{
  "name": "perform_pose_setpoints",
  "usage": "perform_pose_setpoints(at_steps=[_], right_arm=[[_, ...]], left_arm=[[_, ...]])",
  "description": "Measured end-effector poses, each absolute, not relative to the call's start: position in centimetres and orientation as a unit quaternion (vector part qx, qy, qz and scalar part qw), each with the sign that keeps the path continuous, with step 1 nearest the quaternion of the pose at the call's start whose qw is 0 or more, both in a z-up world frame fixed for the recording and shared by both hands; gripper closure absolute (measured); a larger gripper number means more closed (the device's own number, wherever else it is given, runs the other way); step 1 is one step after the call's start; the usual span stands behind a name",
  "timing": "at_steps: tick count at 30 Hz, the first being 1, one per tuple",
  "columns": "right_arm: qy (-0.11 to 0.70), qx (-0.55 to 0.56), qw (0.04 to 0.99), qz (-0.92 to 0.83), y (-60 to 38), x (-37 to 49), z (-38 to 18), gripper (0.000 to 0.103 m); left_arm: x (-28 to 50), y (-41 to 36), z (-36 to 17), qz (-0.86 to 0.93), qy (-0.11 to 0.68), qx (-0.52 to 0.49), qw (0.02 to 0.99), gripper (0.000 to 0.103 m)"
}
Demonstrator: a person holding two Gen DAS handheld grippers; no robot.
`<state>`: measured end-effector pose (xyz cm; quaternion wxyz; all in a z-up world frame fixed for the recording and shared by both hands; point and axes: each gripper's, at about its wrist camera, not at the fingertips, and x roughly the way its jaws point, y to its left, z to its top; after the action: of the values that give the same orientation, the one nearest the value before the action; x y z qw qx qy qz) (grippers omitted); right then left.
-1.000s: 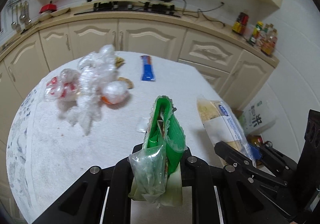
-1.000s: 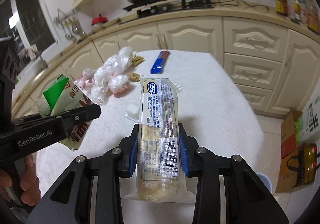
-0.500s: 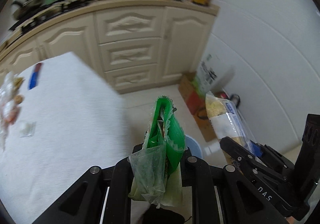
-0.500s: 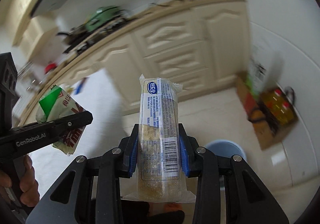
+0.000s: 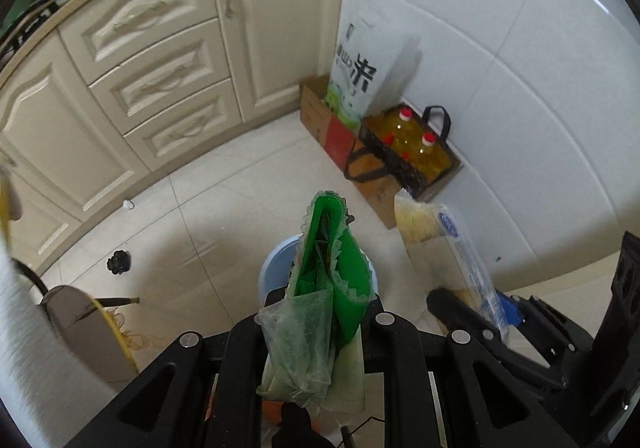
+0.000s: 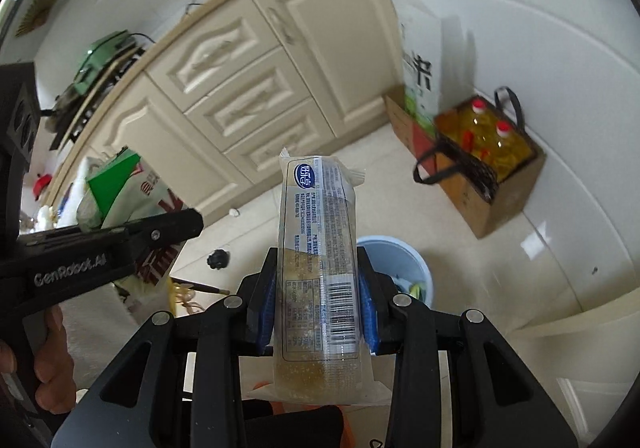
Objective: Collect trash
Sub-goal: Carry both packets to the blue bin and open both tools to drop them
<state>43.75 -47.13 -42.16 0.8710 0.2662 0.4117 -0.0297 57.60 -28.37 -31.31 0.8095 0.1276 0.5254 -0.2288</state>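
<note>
Kitchen floor below us, blue bin (image 6: 400,260) near. Left gripper (image 5: 320,312) clamps green wrapper (image 5: 340,280); right gripper (image 6: 318,312) clamps clear packet (image 6: 318,248). Carry step; next we centre over bin and release.

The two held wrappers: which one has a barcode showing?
The clear wrapper in the right hand-held gripper shows a barcode. The green bag in the left hand-held gripper shows none.

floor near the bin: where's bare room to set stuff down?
Bare tile between the cabinets and blue bin, apart from a black object. Also right of the bin. Crowded along the wall: cardboard boxes, oil bottles.
</note>
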Motion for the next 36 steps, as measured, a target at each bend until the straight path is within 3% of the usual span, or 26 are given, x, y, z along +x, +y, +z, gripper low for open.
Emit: perform_pose_setpoints(at_steps=[3, 4, 6, 8, 10, 24, 29, 36], right_arm=[[0.421, 0.273, 0.864, -0.034, -47.7, 44.2, -43.5, 0.068], [0.424, 0.274, 0.863, -0.034, -47.8, 44.2, -44.0, 0.068], [0.428, 0.275, 0.86, -0.035, -48.0, 44.4, -44.6, 0.068], [0.432, 0.278, 0.857, -0.035, -48.1, 44.7, -45.3, 0.068], [0.436, 0.279, 0.855, -0.034, -48.0, 44.9, -45.8, 0.068], [0.441, 0.274, 0.854, -0.023, -45.8, 48.3, -46.5, 0.064], [0.425, 0.263, 0.865, -0.029, -45.1, 47.5, -43.9, 0.032], [0.391, 0.242, 0.888, -0.028, -43.0, 43.8, -37.8, 0.028]], left_arm=[[59.4, -30.3, -32.5, -0.235, 0.528, 0.131, 0.805, 0.087], [60.2, -30.9, -33.2, -0.237, 0.525, 0.132, 0.807, 0.082], [60.8, -31.0, -33.8, -0.231, 0.523, 0.134, 0.809, 0.064], [61.1, -30.8, -34.7, -0.222, 0.515, 0.135, 0.817, 0.038], [60.8, -30.2, -35.1, -0.207, 0.504, 0.139, 0.827, 0.032], [56.0, -27.4, -31.9, -0.132, 0.471, 0.113, 0.865, 0.027], [54.2, -25.6, -29.8, -0.135, 0.463, 0.103, 0.87, 0.027], [48.8, -22.0, -24.9, -0.155, 0.429, 0.083, 0.886, 0.027]])
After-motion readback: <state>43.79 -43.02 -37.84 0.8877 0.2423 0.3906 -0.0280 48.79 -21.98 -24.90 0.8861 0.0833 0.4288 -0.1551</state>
